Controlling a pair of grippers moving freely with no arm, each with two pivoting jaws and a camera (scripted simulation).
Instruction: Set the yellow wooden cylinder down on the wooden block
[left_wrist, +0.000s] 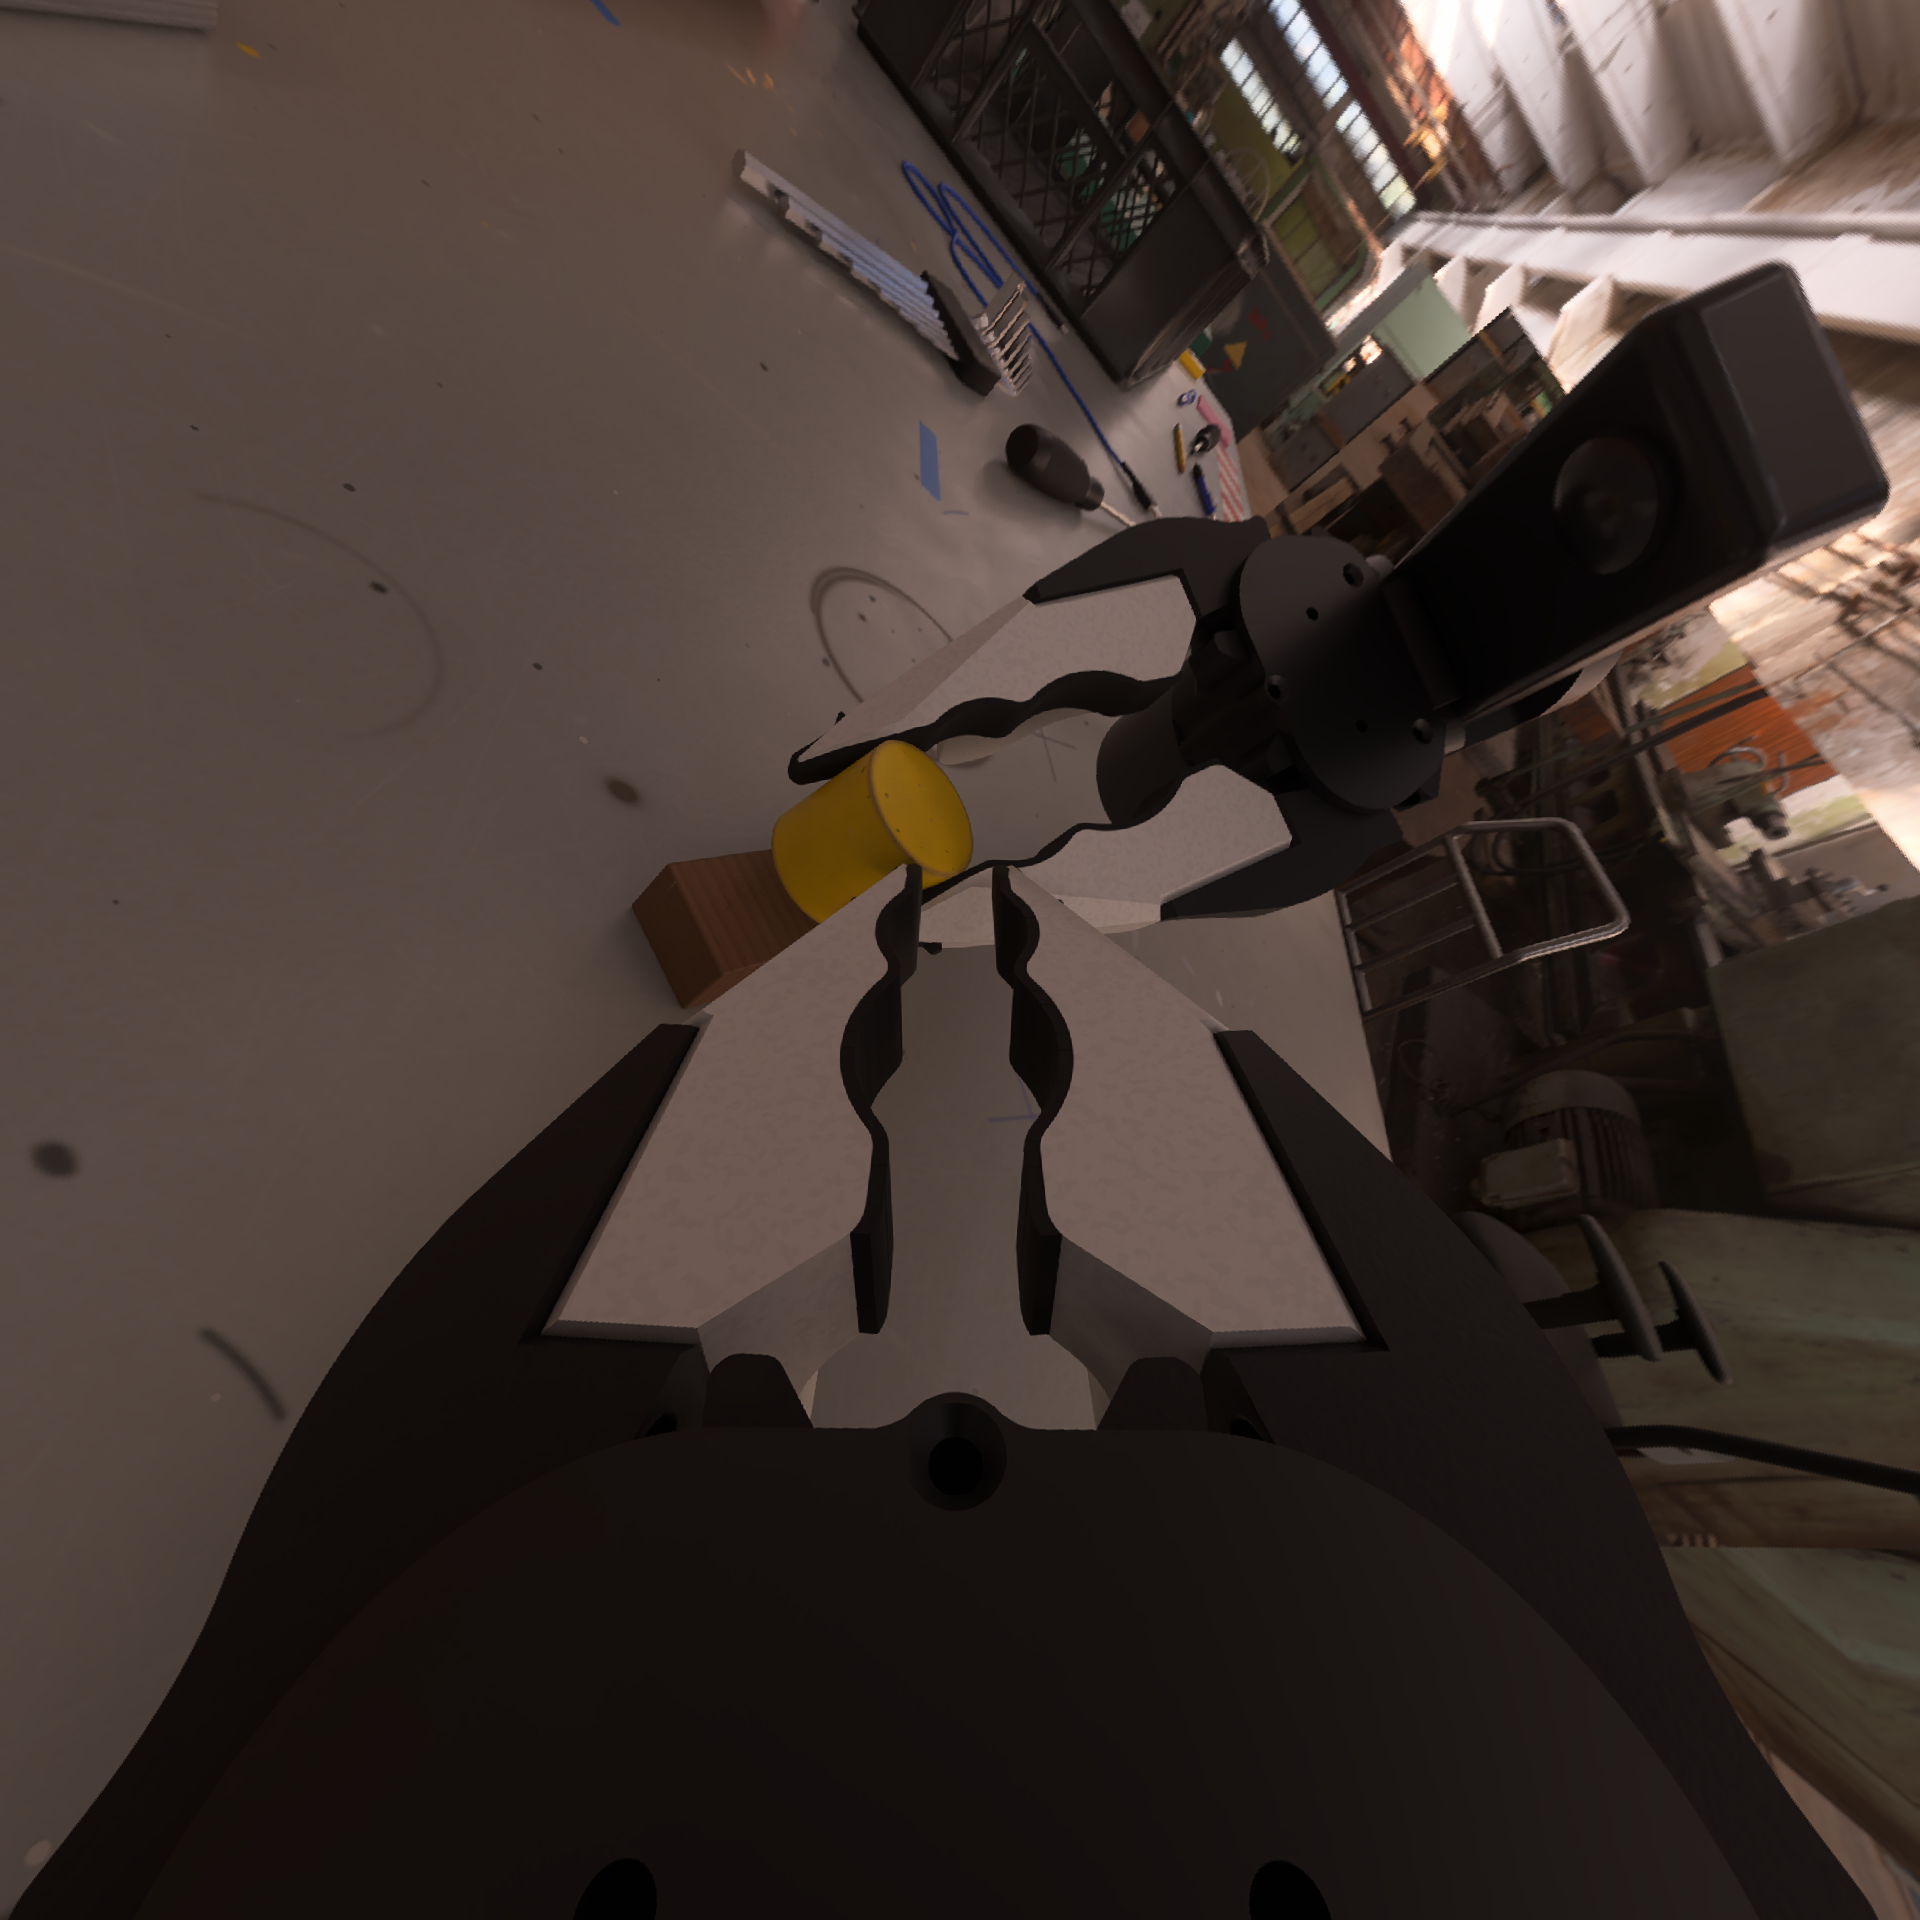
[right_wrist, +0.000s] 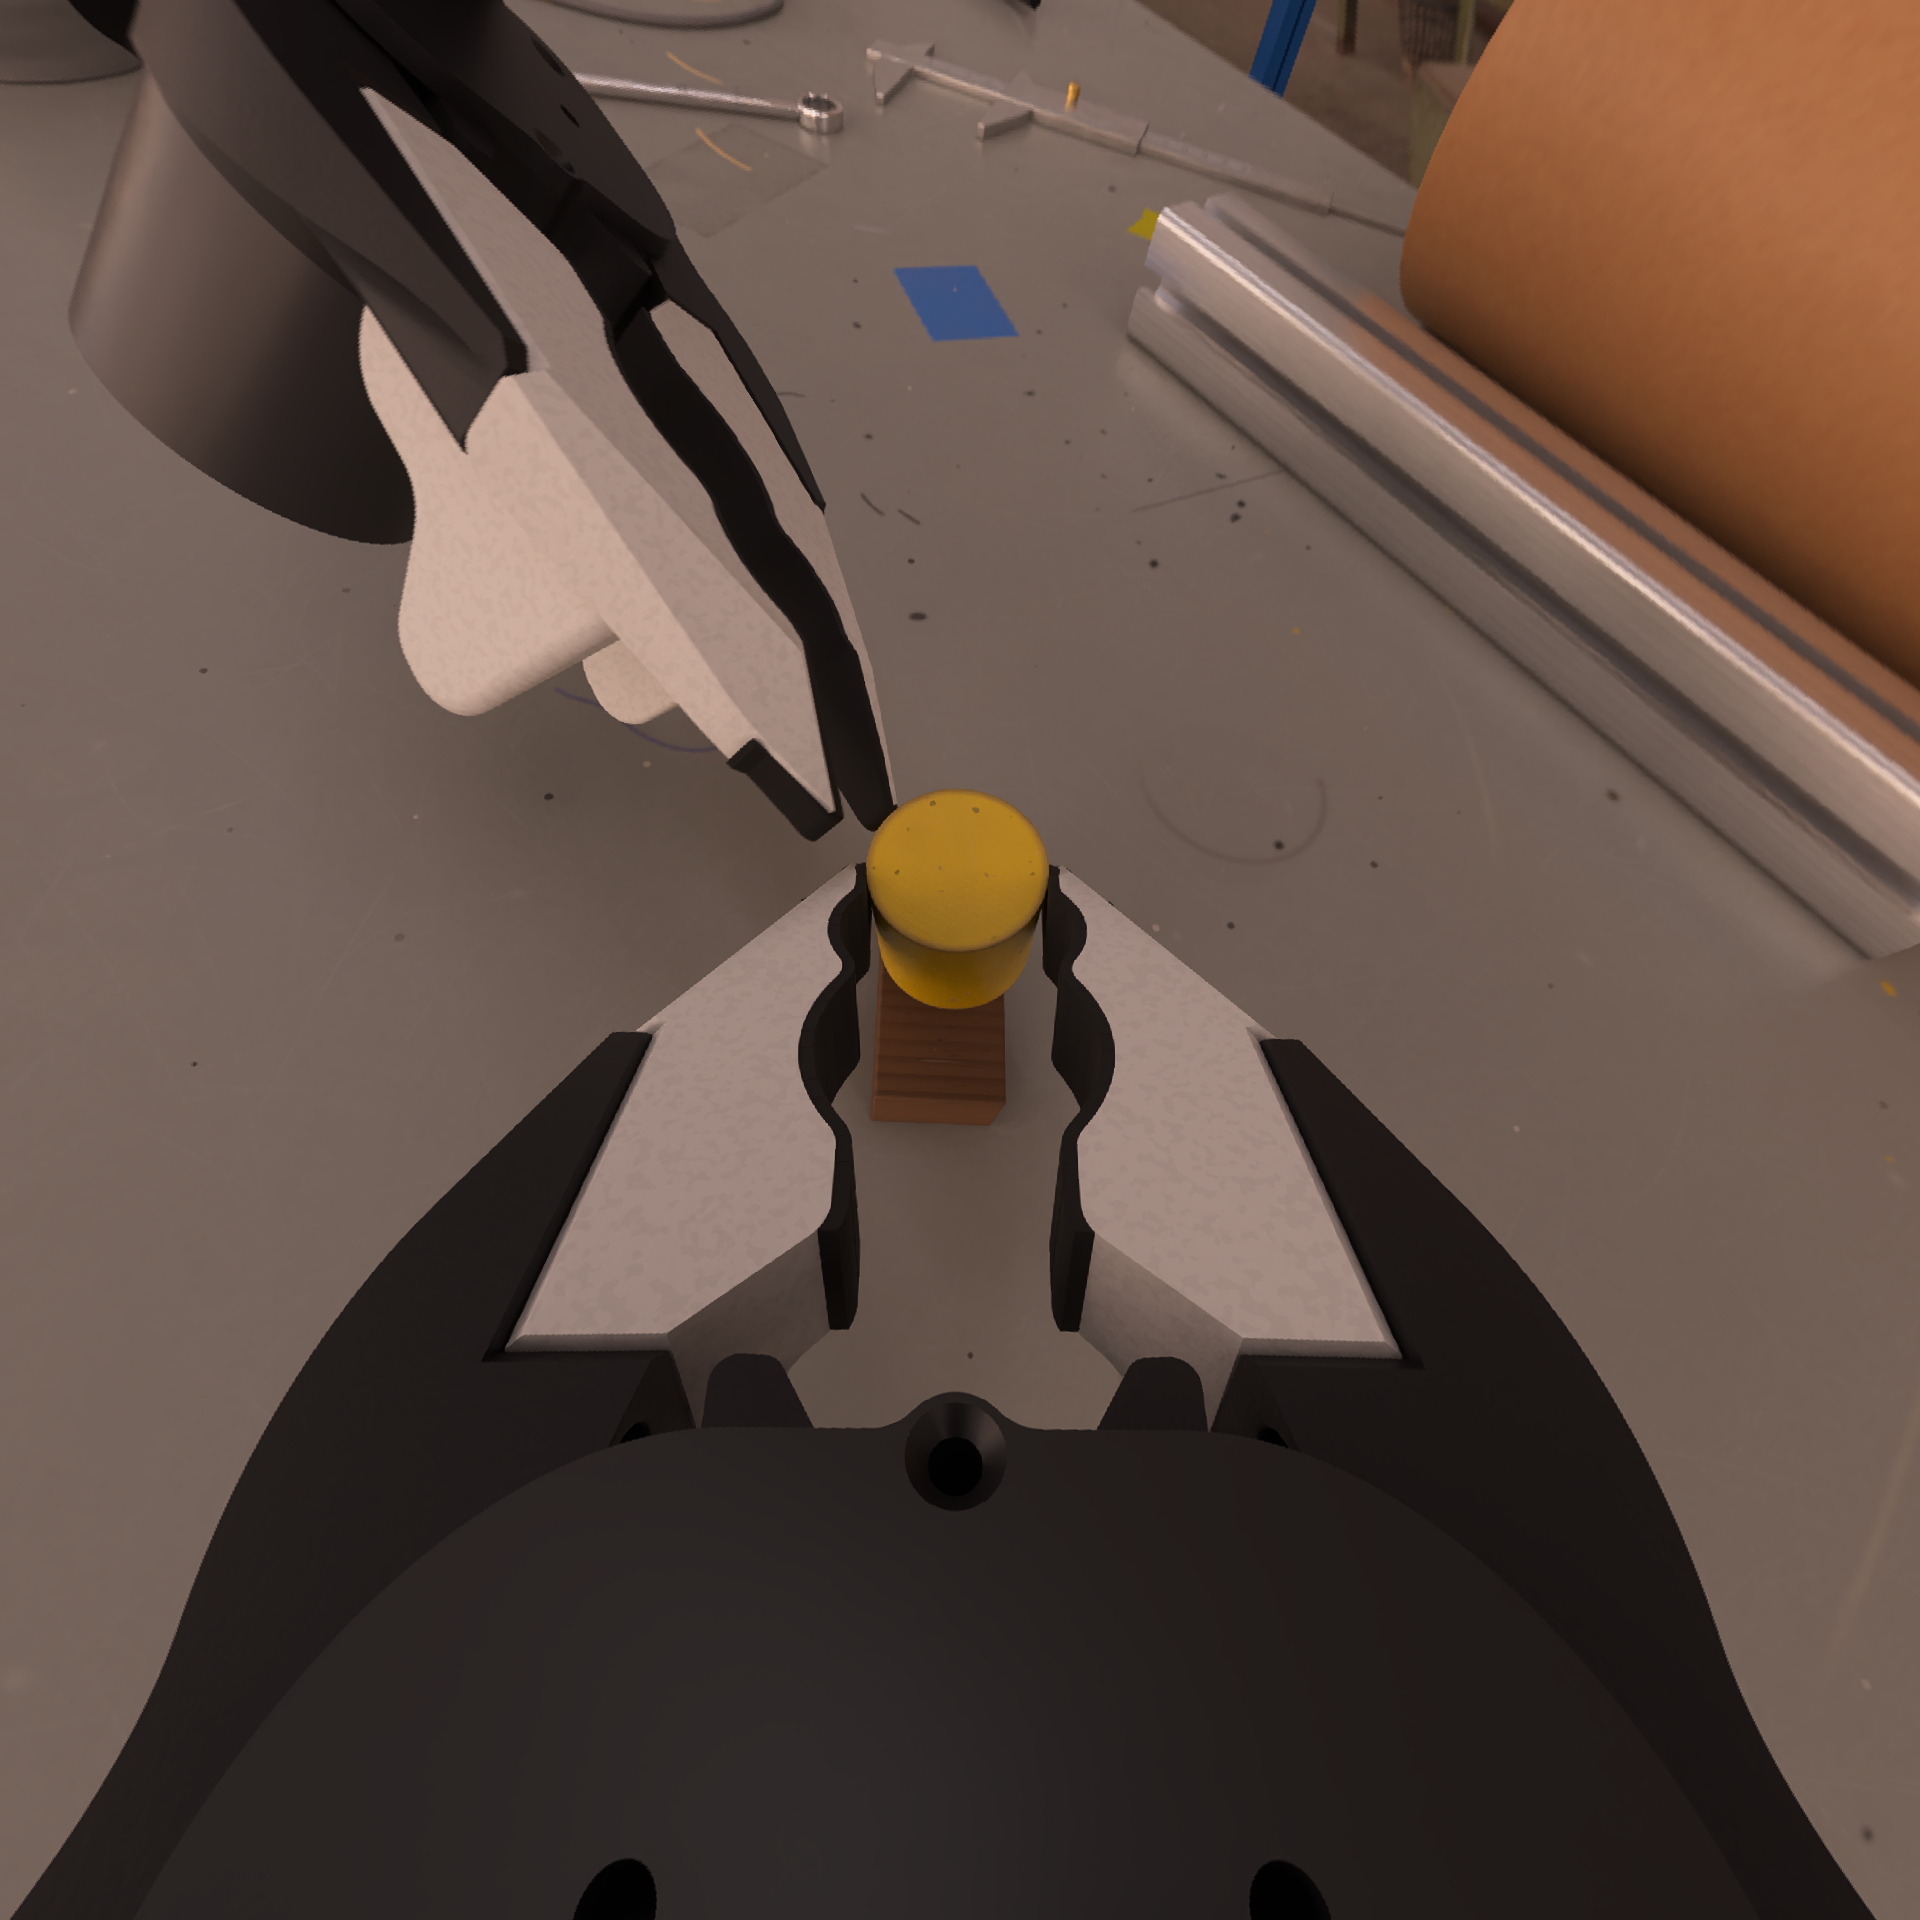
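The short yellow wooden cylinder (right_wrist: 956, 899) sits clamped between the fingertips of the right tool (right_wrist: 956, 914), its round end face turned toward that tool's camera and its side walls pressed by the dark inner pads (right_wrist: 1058, 935) on either side. In the left wrist view the same cylinder (left_wrist: 868, 831) shows tilted, with the right tool (left_wrist: 894, 821) gripping it from the far side. Directly below the cylinder lies the small brown rectangular wooden block (right_wrist: 940, 1070), flat on the grey worktop (right_wrist: 1351, 727); whether the cylinder's lower end touches the block cannot be told. In the left wrist view the block (left_wrist: 707, 925) lies partly behind the cylinder.

The left tool (left_wrist: 956, 883) has its fingers drawn close with only a narrow gap and nothing between them; its tips are just beside the cylinder. From the right wrist view, the left tool (right_wrist: 847, 816) comes down from the upper left, its tips next to the cylinder's top edge.

Farther off on the worktop are a blue tape patch (right_wrist: 956, 301), a long aluminium rail (right_wrist: 1538, 561), a steel wrench (right_wrist: 727, 101), and a large brown paper roll (right_wrist: 1714, 312).
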